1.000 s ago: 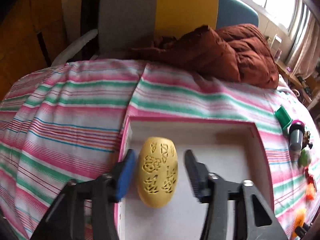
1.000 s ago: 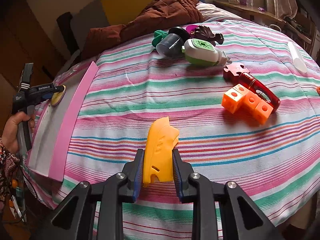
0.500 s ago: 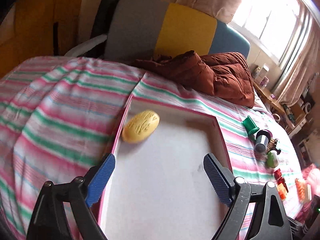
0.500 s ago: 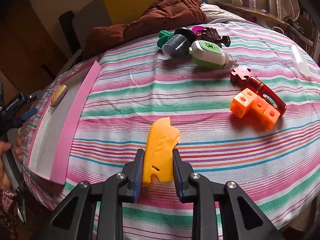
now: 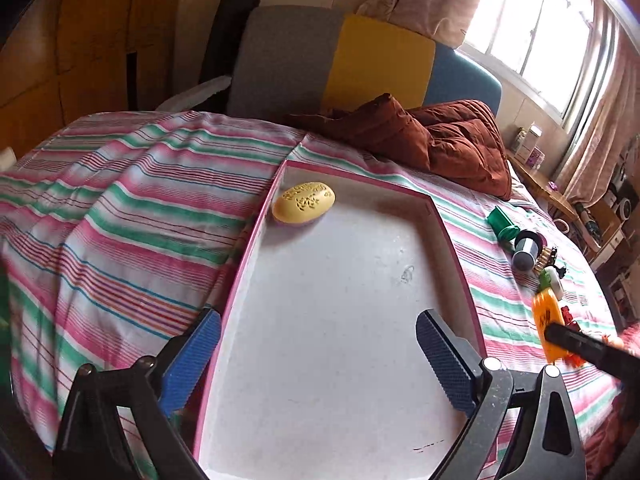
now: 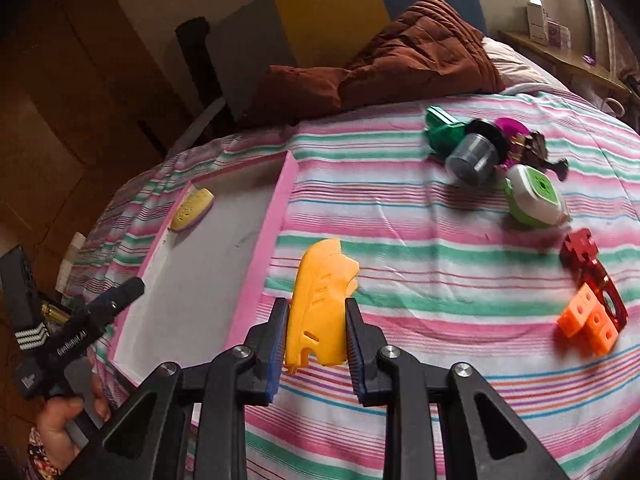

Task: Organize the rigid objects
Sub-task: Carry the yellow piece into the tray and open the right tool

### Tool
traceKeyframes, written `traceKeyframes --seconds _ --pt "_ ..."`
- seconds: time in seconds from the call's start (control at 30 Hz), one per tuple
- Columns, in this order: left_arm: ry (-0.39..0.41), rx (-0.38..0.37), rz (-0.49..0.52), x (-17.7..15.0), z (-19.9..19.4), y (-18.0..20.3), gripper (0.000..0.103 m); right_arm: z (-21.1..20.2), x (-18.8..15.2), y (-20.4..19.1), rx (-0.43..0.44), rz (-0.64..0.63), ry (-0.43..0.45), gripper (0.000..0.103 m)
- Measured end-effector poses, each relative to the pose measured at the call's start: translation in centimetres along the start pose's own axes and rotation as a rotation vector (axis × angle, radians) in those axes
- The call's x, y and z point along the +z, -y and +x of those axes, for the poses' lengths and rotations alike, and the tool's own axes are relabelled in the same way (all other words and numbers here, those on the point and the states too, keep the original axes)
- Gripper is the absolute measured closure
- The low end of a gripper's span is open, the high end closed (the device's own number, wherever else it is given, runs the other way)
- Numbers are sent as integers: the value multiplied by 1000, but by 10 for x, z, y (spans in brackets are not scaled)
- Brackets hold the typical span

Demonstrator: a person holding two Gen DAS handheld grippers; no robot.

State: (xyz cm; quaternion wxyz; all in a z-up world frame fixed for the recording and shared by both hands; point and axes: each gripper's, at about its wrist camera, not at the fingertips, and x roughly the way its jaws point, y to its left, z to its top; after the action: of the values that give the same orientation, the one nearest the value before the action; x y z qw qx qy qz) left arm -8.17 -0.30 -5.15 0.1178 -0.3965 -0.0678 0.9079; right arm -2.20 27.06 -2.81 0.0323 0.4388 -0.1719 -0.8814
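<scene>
One piece, the yellow egg, lies in the tray's far corner. The left gripper has just been opening, nothing between its jaws. The right gripper clamps the orange piece beside the tray; several toys remain on the bedspread

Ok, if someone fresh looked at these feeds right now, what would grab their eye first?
Probably the orange piece clamped in the right gripper, held over the striped bedspread. Next, the pink-rimmed tray with a lone yellow egg in its far left corner, and the left gripper, jaws just opened wide and holding nothing, over the tray's near end. Then the toy cluster further right.
</scene>
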Motion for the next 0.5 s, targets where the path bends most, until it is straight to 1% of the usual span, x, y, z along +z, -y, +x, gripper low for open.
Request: traceKeyframes --seconds 0.1,0.27,0.37,0.5 --pt "-10 -5 -25 -2 -1 -3 3 11 15 -24 32 -40 -4 77" --pt "5 19 -32 -6 -6 -3 3 38 30 -62 77 -109 -35 77" --pt "14 31 -28 -6 -8 -3 2 63 39 -79 102 -117 -72 77" --pt "2 32 -40 -6 -8 -6 2 101 56 -90 99 -90 -116 77"
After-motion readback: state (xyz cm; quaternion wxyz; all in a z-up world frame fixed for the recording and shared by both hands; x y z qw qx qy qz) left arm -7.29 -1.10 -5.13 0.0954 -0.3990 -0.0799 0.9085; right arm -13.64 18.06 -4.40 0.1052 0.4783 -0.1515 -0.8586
